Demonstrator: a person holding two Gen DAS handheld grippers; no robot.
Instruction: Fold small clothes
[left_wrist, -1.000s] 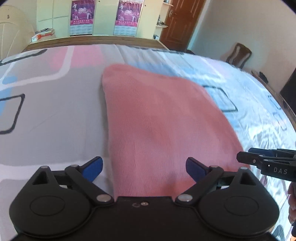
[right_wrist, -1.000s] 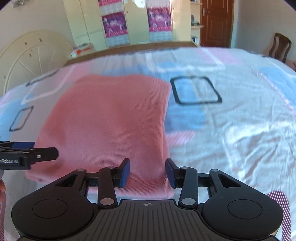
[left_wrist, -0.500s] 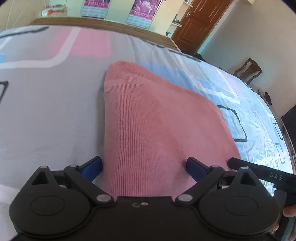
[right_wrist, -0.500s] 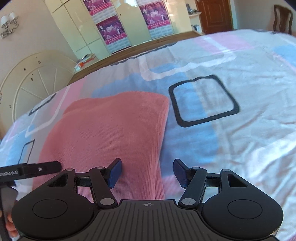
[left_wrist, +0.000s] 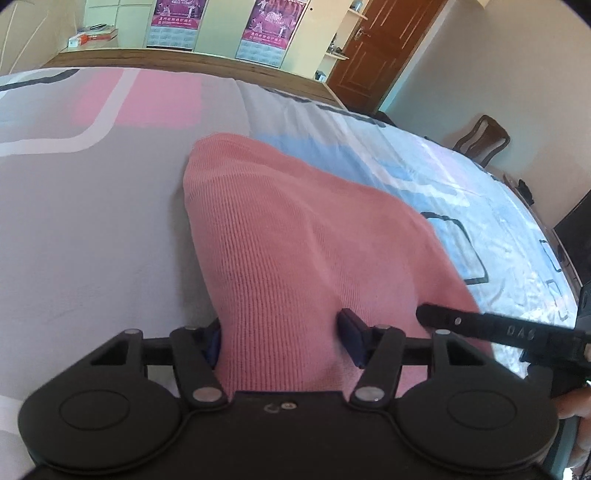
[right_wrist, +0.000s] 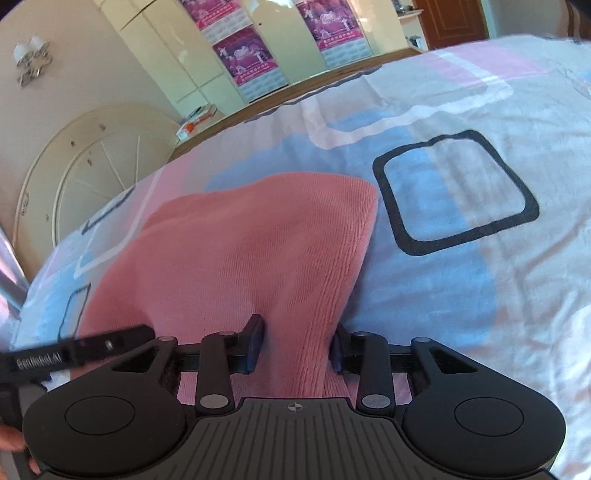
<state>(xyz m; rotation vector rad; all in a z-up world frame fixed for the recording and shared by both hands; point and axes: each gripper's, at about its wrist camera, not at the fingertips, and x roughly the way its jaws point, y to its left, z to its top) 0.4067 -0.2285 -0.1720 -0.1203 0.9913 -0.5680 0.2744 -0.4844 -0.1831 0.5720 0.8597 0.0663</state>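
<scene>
The pink ribbed knit garment (left_wrist: 295, 251) lies flat on the bed, over the bedsheet printed with grey, pink and blue blocks (left_wrist: 92, 229), its near hem under both tools. The left gripper (left_wrist: 282, 338) straddles the near left corner of the hem; its jaws have just been closing, and fabric is bunched between the blue pads, which appear to press on it. The right gripper (right_wrist: 295, 345) straddles the near right corner; its jaws have likewise just been closing and pinch a raised ridge of knit. Judged by its look, the garment is light, soft and limp, with a grippy ribbed face; it will sag between two holds and is best taken at the hem corners, as here, catching all layers. Against the frame a second earlier, both tools have come down and forward onto the hem, and the cloth now rises in a fold at each pinch where it lay smooth.
</scene>
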